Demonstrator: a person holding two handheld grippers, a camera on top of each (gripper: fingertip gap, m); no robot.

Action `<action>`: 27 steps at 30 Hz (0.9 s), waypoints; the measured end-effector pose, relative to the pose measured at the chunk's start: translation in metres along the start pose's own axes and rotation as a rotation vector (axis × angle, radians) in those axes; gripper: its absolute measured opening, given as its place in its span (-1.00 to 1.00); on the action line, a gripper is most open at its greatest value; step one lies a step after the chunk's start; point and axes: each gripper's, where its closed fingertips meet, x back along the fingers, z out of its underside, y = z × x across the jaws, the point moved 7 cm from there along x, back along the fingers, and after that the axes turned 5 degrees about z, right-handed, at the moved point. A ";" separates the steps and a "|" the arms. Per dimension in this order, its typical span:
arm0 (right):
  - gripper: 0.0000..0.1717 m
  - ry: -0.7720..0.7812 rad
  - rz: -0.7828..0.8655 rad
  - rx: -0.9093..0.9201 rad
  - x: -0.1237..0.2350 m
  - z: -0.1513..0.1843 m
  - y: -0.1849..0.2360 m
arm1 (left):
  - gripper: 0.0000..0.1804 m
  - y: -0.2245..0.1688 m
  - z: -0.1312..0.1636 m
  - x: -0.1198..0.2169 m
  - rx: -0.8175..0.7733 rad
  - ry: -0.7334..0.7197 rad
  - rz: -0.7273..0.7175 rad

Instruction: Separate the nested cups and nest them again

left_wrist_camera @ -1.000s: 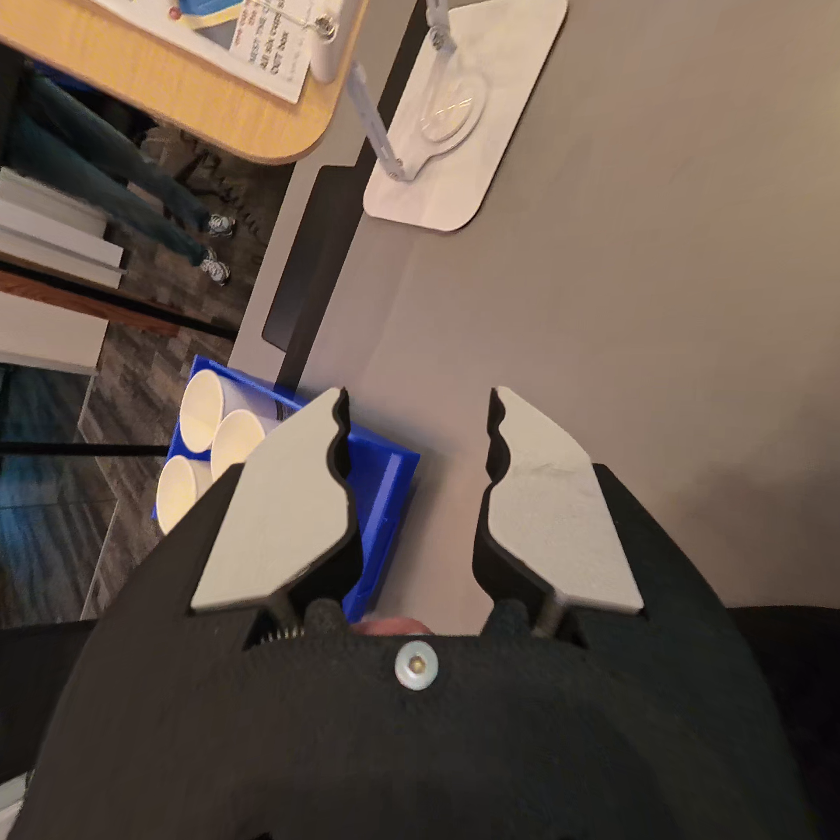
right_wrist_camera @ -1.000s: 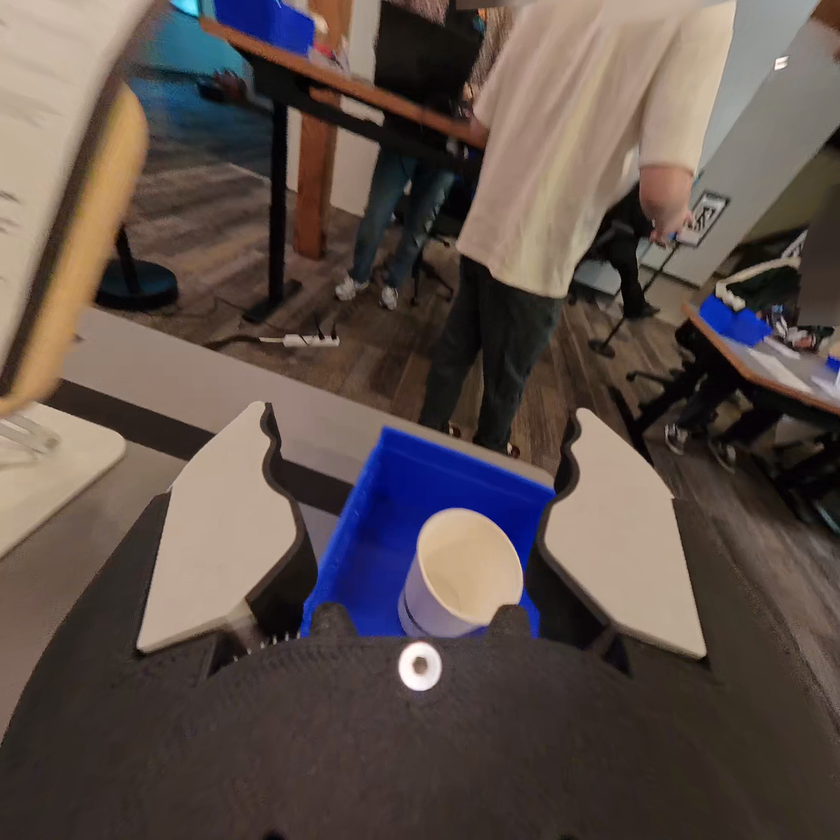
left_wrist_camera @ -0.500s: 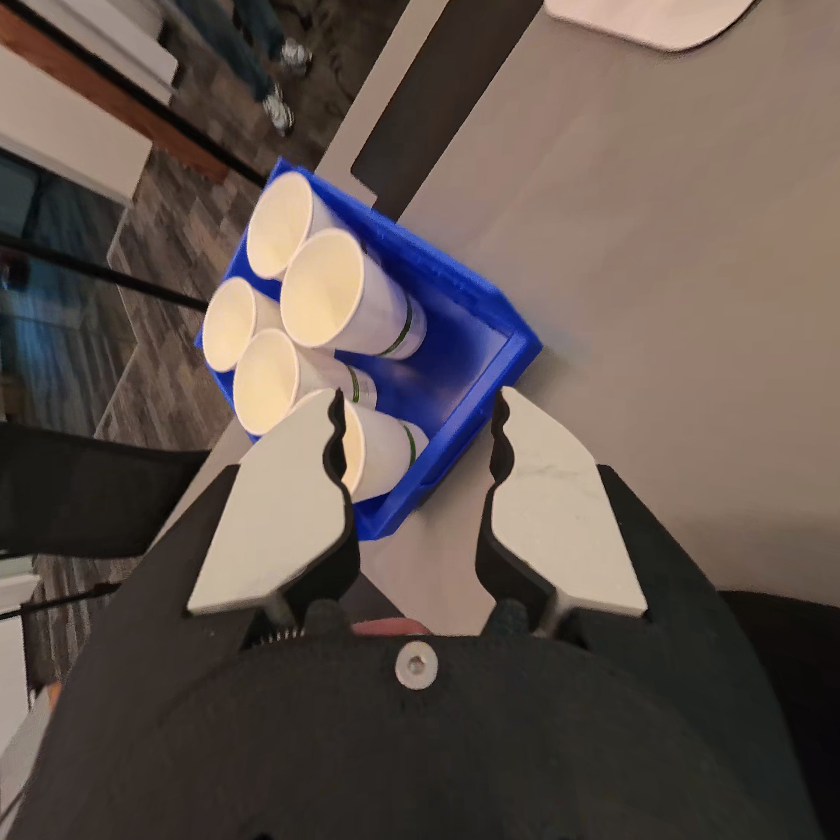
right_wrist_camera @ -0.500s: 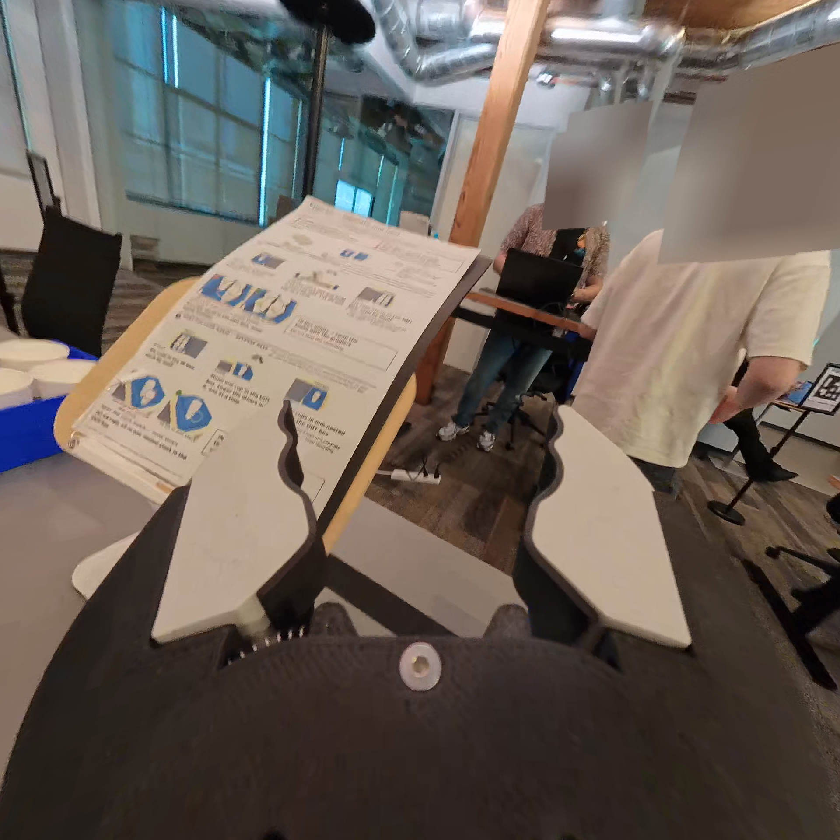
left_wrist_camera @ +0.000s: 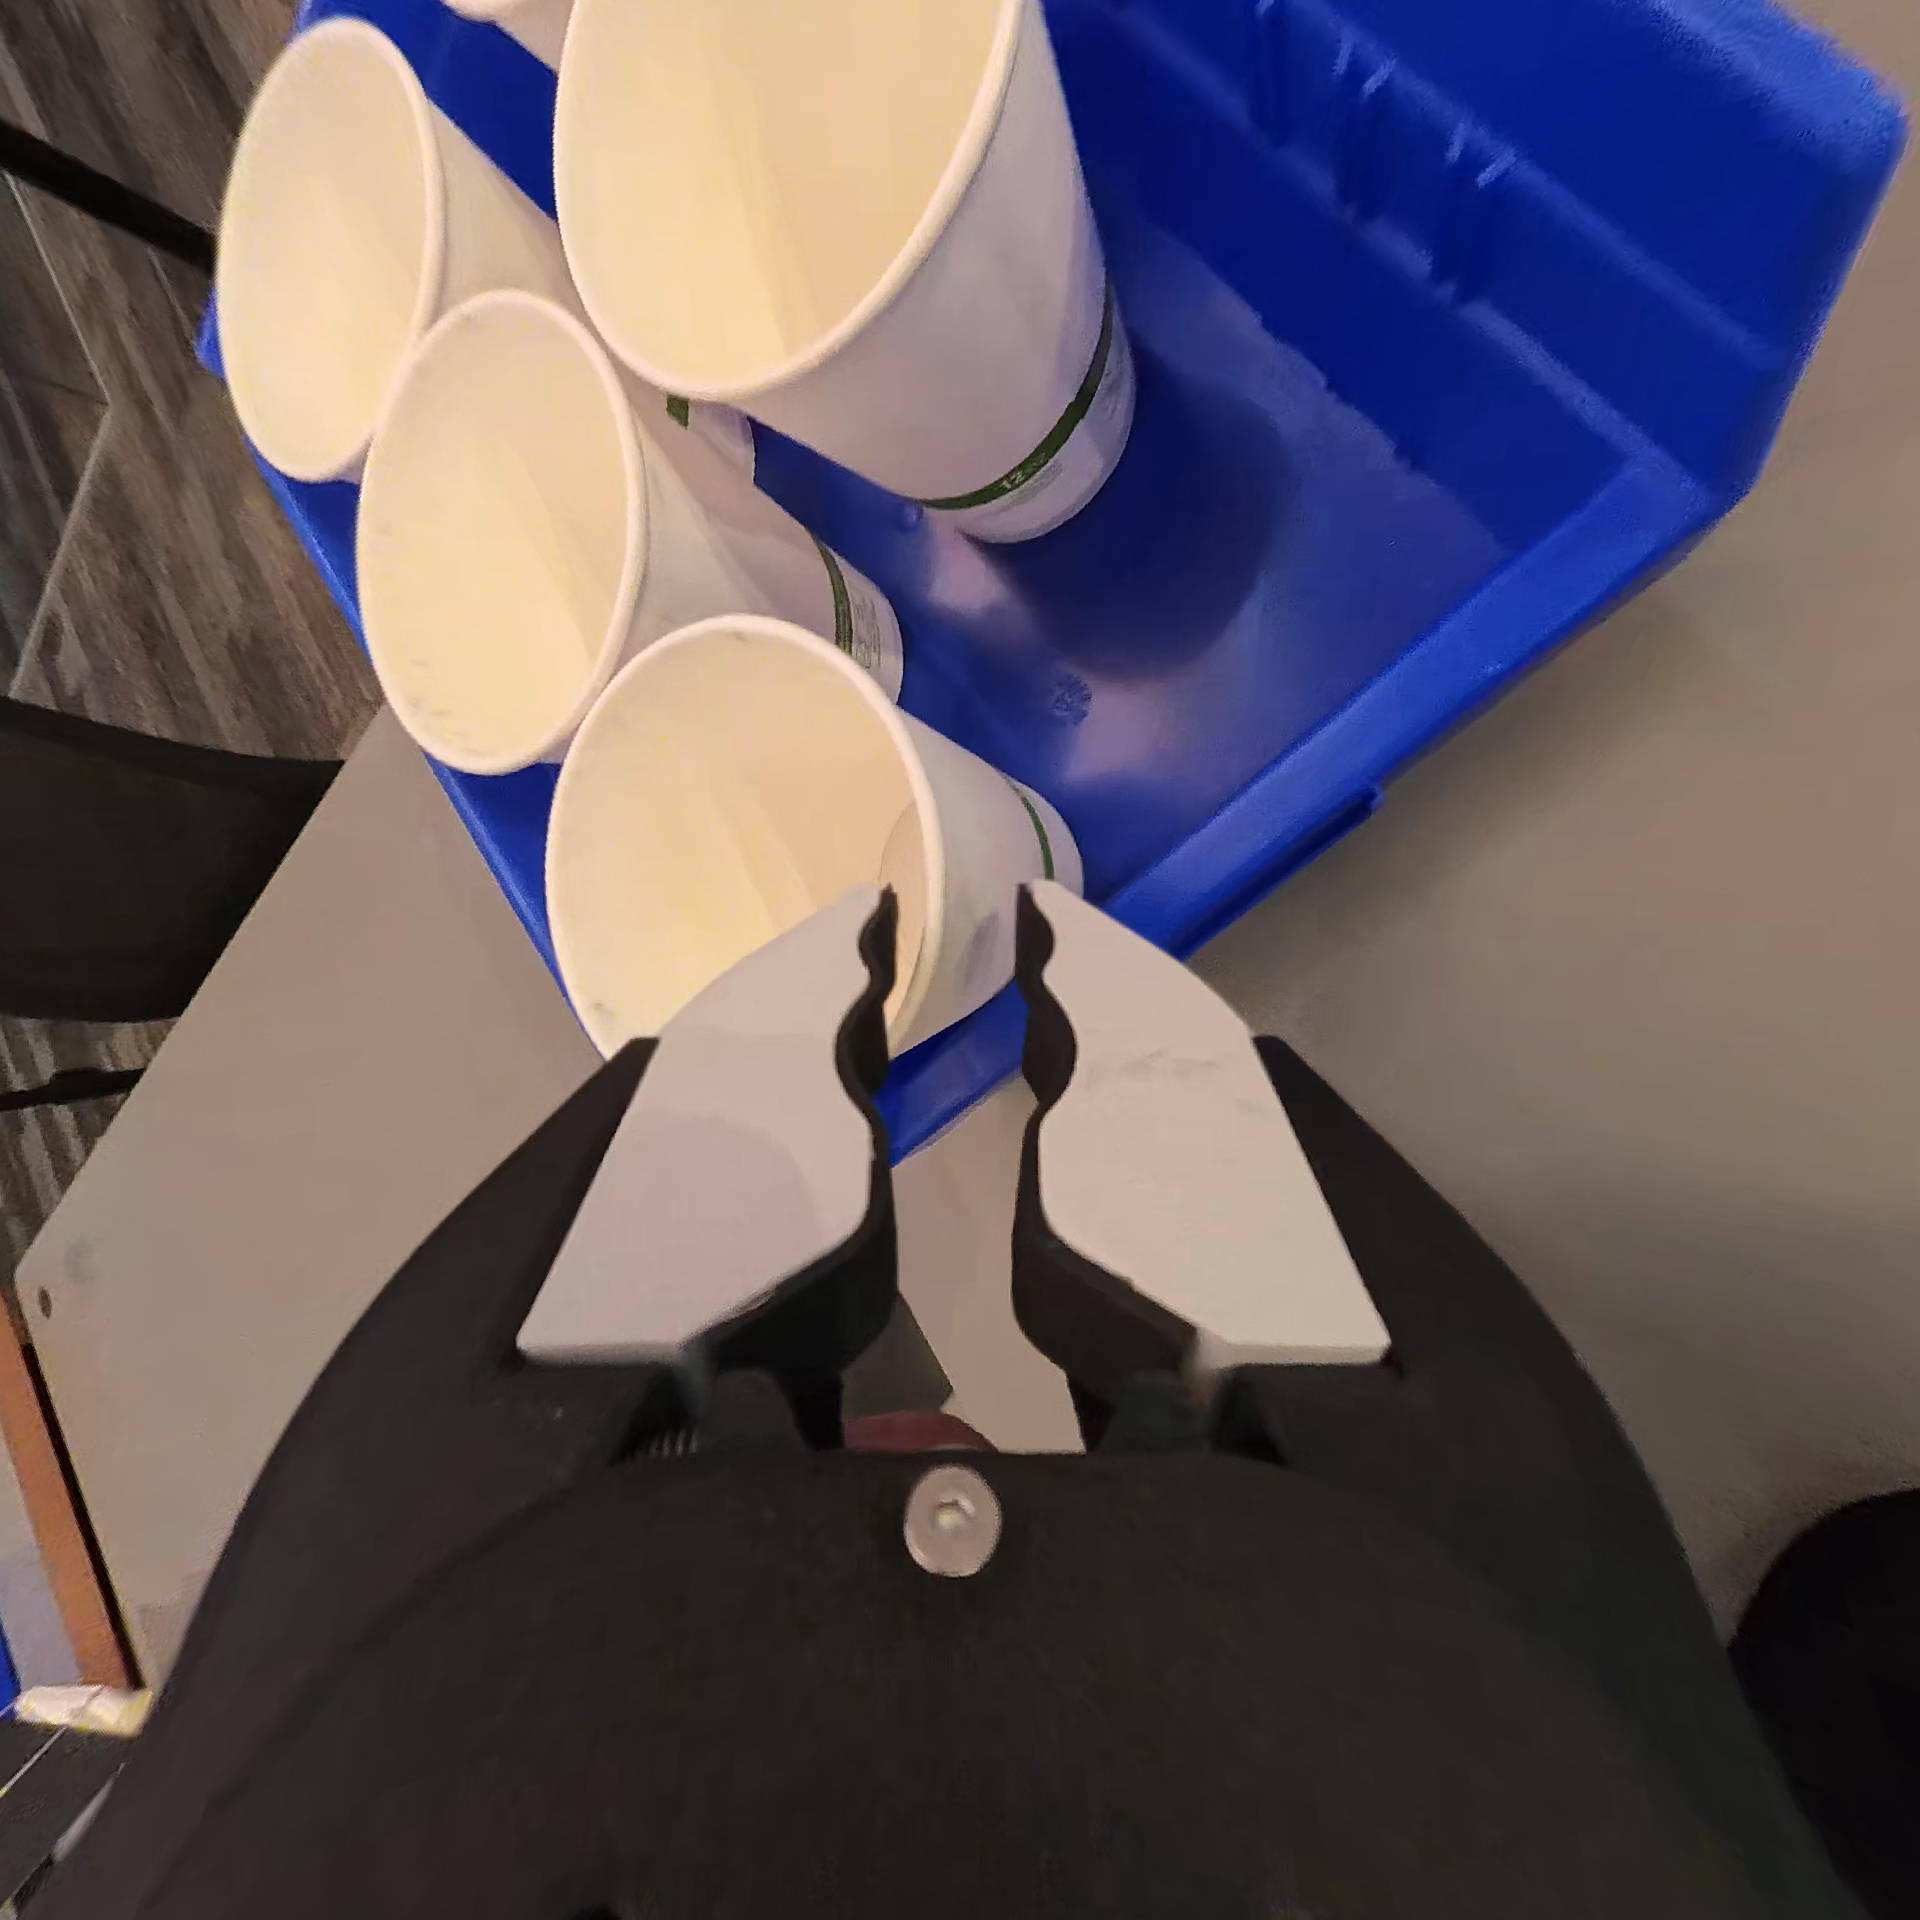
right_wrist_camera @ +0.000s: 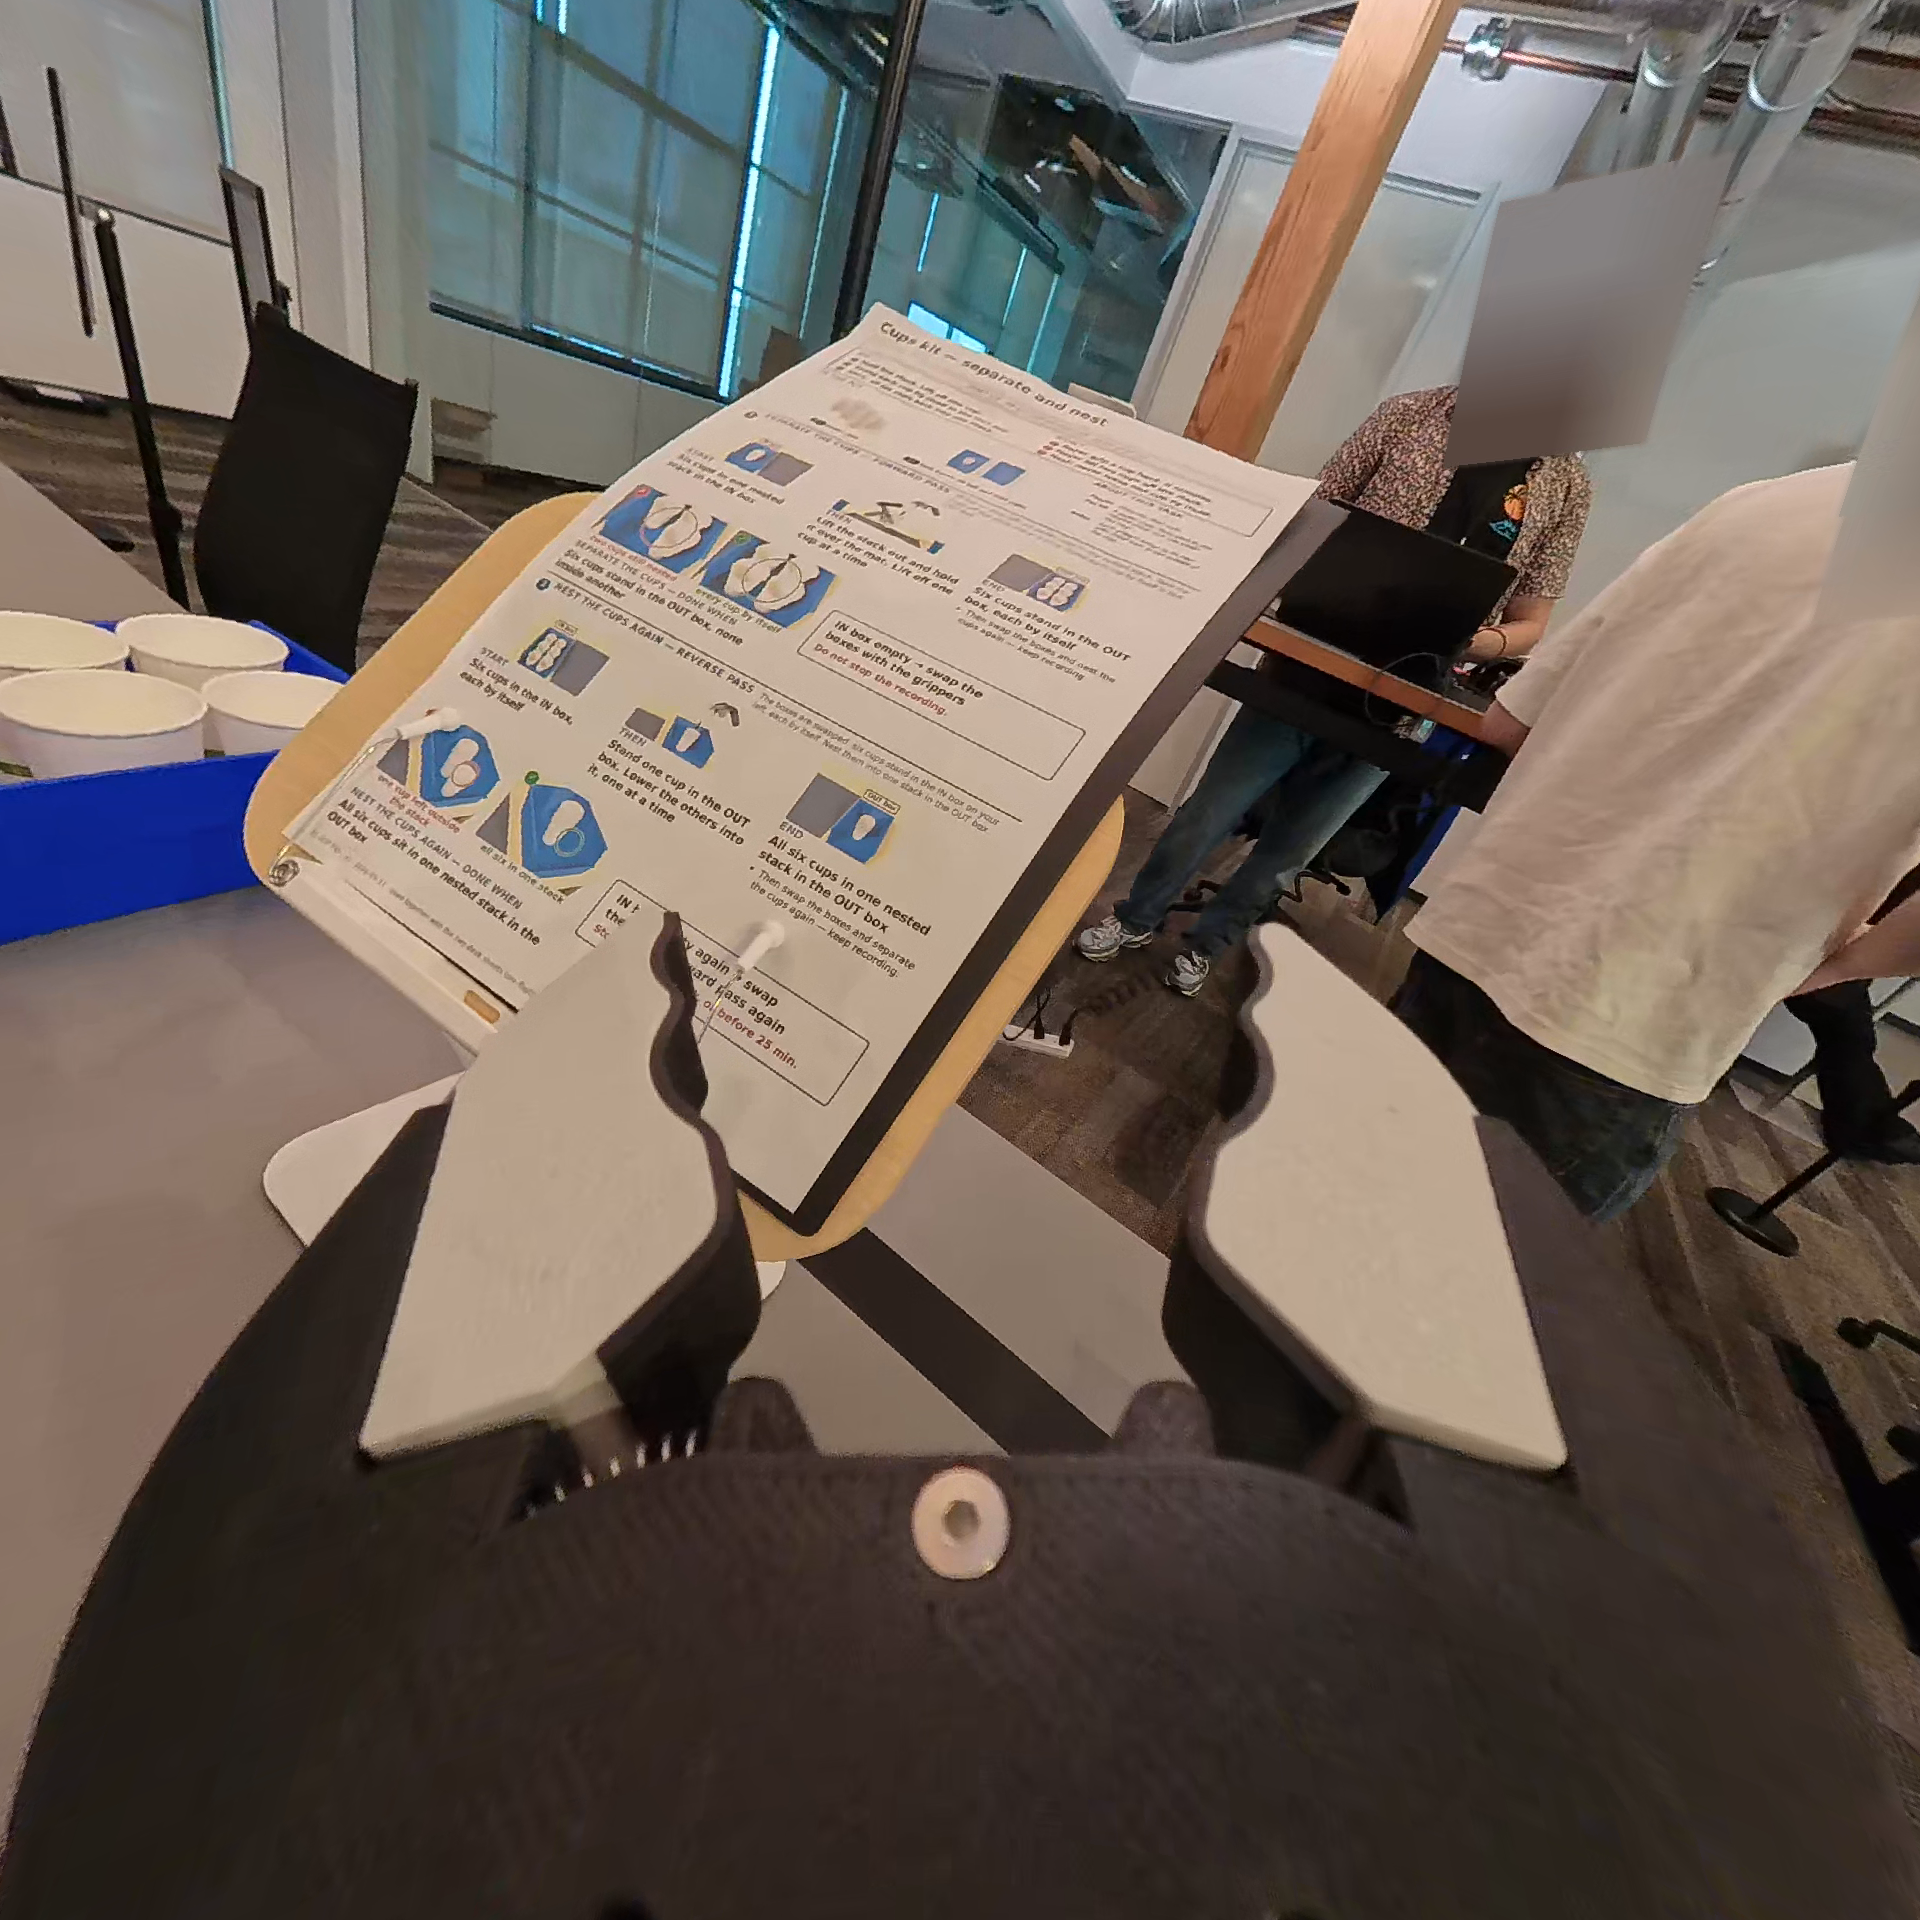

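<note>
Several white paper cups stand apart in a blue bin (left_wrist_camera: pixel 1455 312) on the grey table (left_wrist_camera: pixel 1558 1091). In the left wrist view my left gripper (left_wrist_camera: pixel 956 894) straddles the near wall of the closest cup (left_wrist_camera: pixel 727 831): one finger (left_wrist_camera: pixel 769 997) is inside the rim, the other (left_wrist_camera: pixel 1122 997) is outside. The jaws stand narrow, and a slit still shows between the inner pad and the cup wall. My right gripper (right_wrist_camera: pixel 964 925) is open and empty, held above the table and pointing at a sheet stand. The cups (right_wrist_camera: pixel 104 717) and the bin (right_wrist_camera: pixel 114 842) show at that view's far left.
A printed sheet on a wooden stand (right_wrist_camera: pixel 831 675) with a white base stands on the table ahead of the right gripper. People (right_wrist_camera: pixel 1662 779) stand at desks beyond the table edge. A black chair (right_wrist_camera: pixel 301 478) is behind the bin. The left gripper's tips are roughly 70 centimetres from the right gripper's.
My left gripper moved down to the bin and narrowed its jaws around the nearest cup's rim. My right gripper swung up and away from a bin with one cup to face the sheet stand.
</note>
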 end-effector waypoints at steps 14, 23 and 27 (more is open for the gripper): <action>0.14 -0.008 -0.009 0.046 0.006 -0.006 0.006 | -0.98 -0.004 -0.003 0.036 -0.004 -0.080 -0.017; 0.16 -0.080 -0.265 0.064 0.014 -0.028 0.055 | -0.98 -0.061 -0.042 0.111 -0.188 -0.155 0.126; 0.22 -0.104 -0.535 0.031 0.013 -0.032 0.109 | -0.98 -0.124 -0.082 0.138 -0.448 -0.250 0.316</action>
